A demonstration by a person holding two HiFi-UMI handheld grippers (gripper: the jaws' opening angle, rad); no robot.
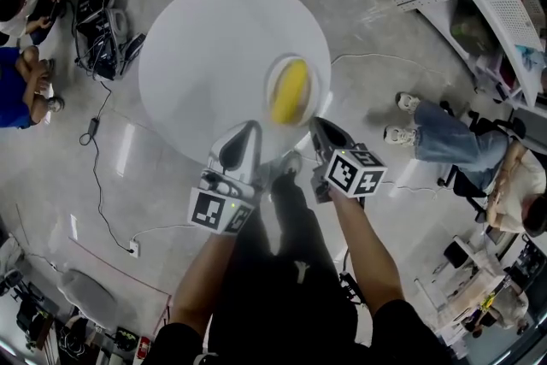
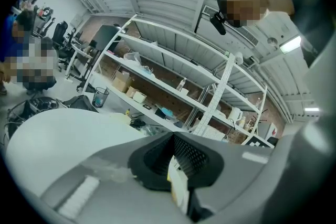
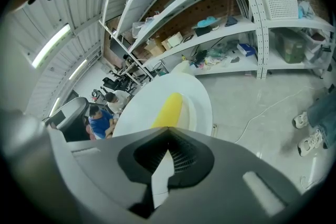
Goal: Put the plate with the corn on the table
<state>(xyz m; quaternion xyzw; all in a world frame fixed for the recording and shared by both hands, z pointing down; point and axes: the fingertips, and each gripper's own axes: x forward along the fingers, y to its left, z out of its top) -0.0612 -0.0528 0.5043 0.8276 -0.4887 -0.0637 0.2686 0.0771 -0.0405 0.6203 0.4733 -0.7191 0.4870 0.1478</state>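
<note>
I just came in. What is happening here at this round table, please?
A person holds a pair of tongs in each hand at the near edge of a round white table. A plate with a yellow corn cob lies on the table. Neither pair grips it: the left tongs and the right tongs are both shut with nothing between them. The right ones are close to the plate's near rim. The plate seems to be set down already.
</note>
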